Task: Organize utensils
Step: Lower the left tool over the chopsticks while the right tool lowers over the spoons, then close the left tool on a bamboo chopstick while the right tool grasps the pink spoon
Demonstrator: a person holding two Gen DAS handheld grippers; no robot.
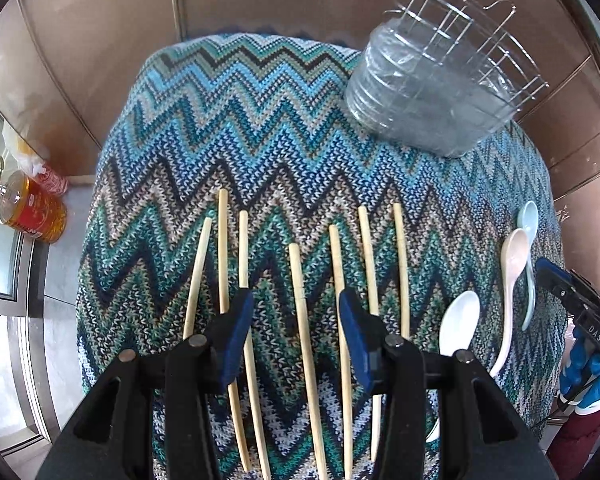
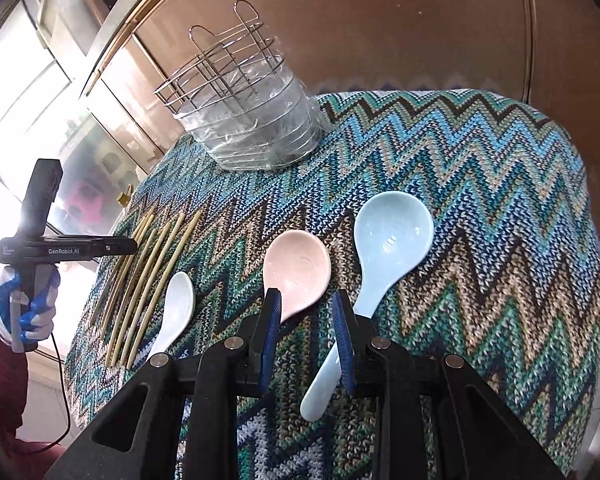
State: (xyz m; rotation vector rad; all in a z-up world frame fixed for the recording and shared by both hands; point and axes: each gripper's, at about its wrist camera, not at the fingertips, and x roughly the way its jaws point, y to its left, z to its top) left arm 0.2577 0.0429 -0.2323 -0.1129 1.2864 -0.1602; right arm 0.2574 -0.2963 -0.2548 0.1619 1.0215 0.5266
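Note:
Several pale wooden chopsticks (image 1: 302, 320) lie side by side on a zigzag knit cloth (image 1: 260, 128). My left gripper (image 1: 296, 300) is open and empty above them. Three ceramic spoons lie to the right: white (image 2: 176, 304), pink (image 2: 298, 270) and light blue (image 2: 388, 240). My right gripper (image 2: 306, 300) is open and empty, hovering over the pink and blue spoon handles. A wire utensil holder (image 2: 240, 92) wrapped in clear plastic stands at the far side of the cloth; it also shows in the left wrist view (image 1: 444, 80).
An oil bottle (image 1: 28, 208) and a red packet (image 1: 52, 178) stand on the counter left of the cloth. Brown panelled walls (image 1: 100, 40) close behind. The left gripper's body (image 2: 60, 246) shows at the left in the right wrist view.

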